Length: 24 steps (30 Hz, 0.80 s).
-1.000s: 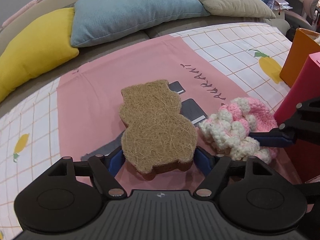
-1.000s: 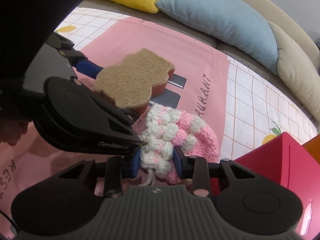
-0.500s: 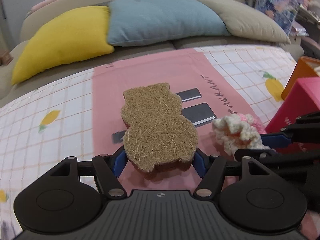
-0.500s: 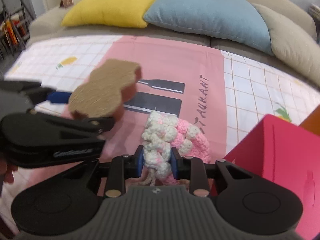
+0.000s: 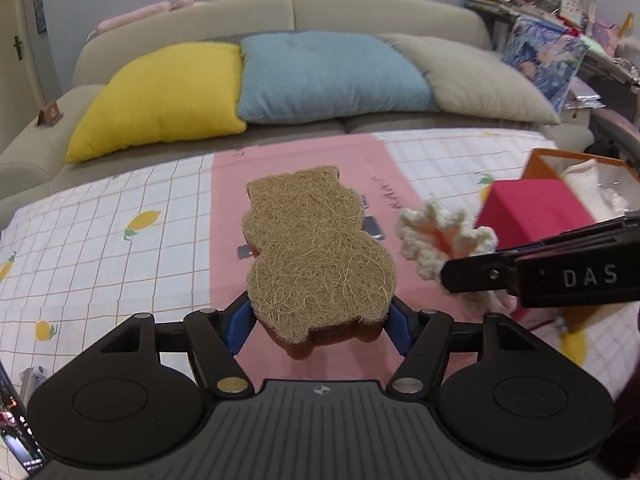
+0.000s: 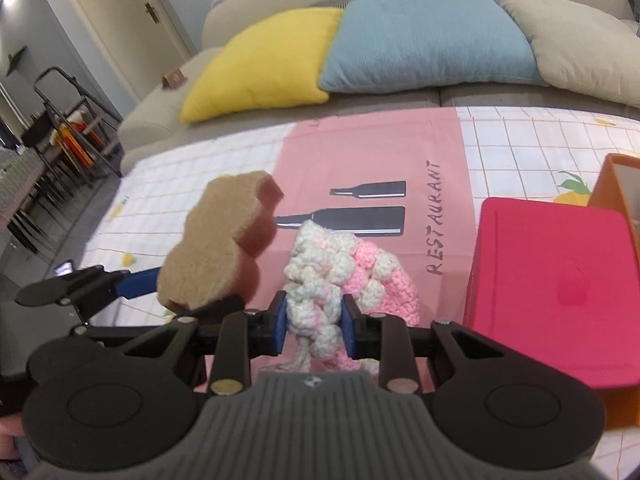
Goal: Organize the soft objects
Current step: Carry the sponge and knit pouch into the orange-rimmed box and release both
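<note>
The left gripper (image 5: 318, 320) is clenched on a bear-shaped sponge (image 5: 316, 256), its blue pads pressed against the sponge's two sides, fibrous tan face up and reddish underside below. The sponge hangs clear above the pink cloth (image 5: 304, 164), not touching it.

Just to the right of the sponge, the right gripper (image 6: 314, 324) grasps a crocheted piece (image 6: 340, 276) of pink and cream yarn; its pads squeeze the cream end, while the pink part bulges out beyond the fingers and a loose strand dangles below. From the left wrist view the yarn's cream ruffle (image 5: 440, 236) shows beside the sponge, apart from it, with the right gripper's black arm crossing in front.

To the right of the sponge and yarn stands a red box (image 6: 556, 280), closed top facing up, and just behind it an orange box (image 5: 576, 164), open, with pale cloth inside.

Beneath everything, the pink cloth carries black bottle prints and the word RESTAURANT (image 6: 438, 216); it lies over a white checked cover with lemons (image 5: 100, 240).

Beyond the far edge of the pink cloth is a beige sofa (image 5: 280, 12) bearing three pillows in a row: yellow (image 5: 164, 96), blue (image 5: 328, 76) and beige (image 5: 472, 76).
</note>
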Available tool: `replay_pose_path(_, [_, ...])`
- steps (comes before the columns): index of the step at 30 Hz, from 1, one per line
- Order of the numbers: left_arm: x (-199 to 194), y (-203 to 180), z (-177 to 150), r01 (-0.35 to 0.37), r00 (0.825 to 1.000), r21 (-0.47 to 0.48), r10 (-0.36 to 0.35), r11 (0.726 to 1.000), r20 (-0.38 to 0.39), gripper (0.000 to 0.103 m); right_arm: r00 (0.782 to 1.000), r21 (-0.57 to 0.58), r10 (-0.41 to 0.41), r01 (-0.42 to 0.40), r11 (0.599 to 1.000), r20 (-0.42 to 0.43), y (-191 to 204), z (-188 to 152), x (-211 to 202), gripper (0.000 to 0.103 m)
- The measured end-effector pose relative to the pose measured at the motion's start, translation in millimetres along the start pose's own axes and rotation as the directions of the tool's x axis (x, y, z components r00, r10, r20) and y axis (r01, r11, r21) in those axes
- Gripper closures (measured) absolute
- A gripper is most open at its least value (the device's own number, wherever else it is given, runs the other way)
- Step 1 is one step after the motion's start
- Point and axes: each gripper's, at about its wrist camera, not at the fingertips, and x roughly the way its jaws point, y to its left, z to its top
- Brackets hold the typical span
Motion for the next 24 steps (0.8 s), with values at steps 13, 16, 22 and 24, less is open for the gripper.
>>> replay_pose_path(13, [-49.2,-55.3,13.9,0.119,0.988,0.049,-0.123,0.992,0.090,0.026,0.991,0.129,-0.005,-0.012,0.992,0.131,-39.5,-17.1,-93.1,0.077])
replay_pose_path(16, [-53.8,-70.8,22.3,0.161,0.981,0.070,-0.167,0.985,0.102,0.026,0.984,0.146,-0.046,0.020,0.989,0.174,-52.0,-19.5,-113.7,0.077])
replay_pose_path(22, [-53.4,-106.0,42.3,0.245,0.960,0.127,-0.259,0.961,0.110,0.026,0.960,0.223,-0.131,0.075,0.972,0.249,-88.6,-29.0,-156.6,0.077])
replay_pose_path(24, [-51.8,-120.2,50.2,0.275,0.950,0.154,-0.293,0.949,0.110,0.026,0.949,0.263,-0.168,0.096,0.960,0.265,-104.8,-33.8,-169.5,0.077])
